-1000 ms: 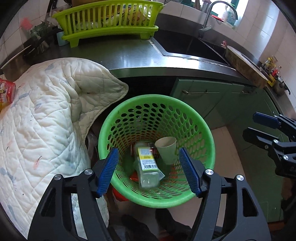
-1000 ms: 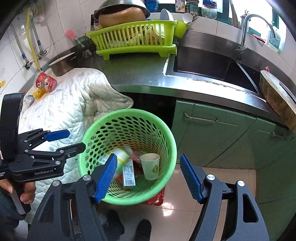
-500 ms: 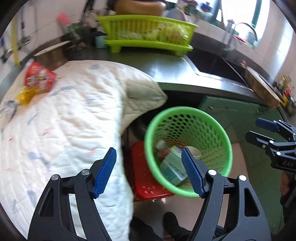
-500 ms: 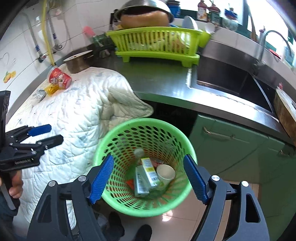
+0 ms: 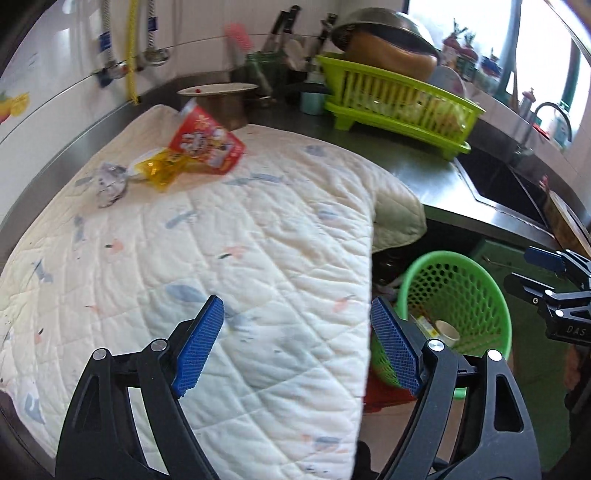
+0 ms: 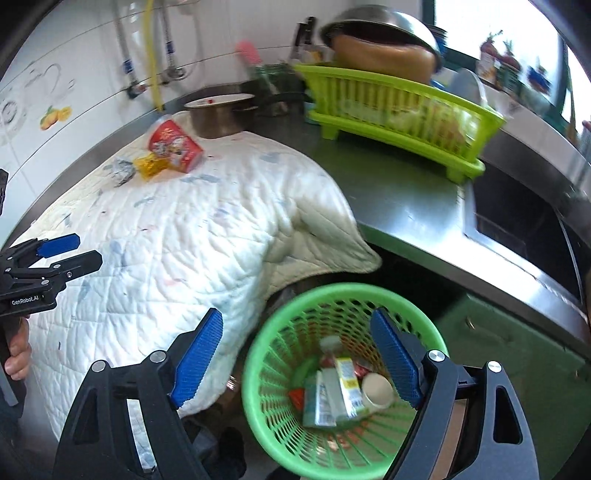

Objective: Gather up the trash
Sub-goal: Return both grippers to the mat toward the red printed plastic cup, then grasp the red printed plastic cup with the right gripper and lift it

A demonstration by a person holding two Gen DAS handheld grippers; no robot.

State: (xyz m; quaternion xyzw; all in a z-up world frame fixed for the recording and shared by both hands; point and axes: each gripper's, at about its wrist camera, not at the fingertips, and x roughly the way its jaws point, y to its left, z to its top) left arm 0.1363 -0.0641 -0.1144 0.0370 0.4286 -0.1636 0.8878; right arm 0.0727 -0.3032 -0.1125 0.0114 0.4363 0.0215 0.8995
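A white quilted cloth with faint coloured flecks (image 5: 207, 258) covers most of the steel kitchen surface (image 6: 402, 206), its near corner drooping over the front edge. Beside it, farther along the surface, stands a lime-green plastic dish rack (image 6: 399, 110) with an upturned steel bowl (image 6: 380, 33) on top, and past that is a sunken steel sink (image 6: 524, 225). A round steel pot with a pale lid (image 5: 218, 98) sits just behind the far edge of the cloth.

Below the surface's edge, on the floor side, is a round green perforated plastic basket (image 6: 280, 402), under the drooping cloth corner. It holds collected trash: a pale carton with a yellow label (image 6: 347, 384), a small off-white paper cup (image 6: 376, 386) and other pieces too jumbled to tell apart.

The left claw (image 5: 295, 343) hangs over the near part of the cloth, its blue pads spread wide with nothing between them. The right claw (image 6: 295, 358) hovers over the basket's rim, likewise spread wide and holding nothing.

At the far end of the cloth lies the remaining trash: a red printed instant-noodle cup tipped on its side (image 5: 205, 140), a crumpled yellow wrapper (image 5: 160, 168) touching it, and a crumpled silvery wrapper (image 5: 109, 182) just beside that. All three are well apart from both claws.
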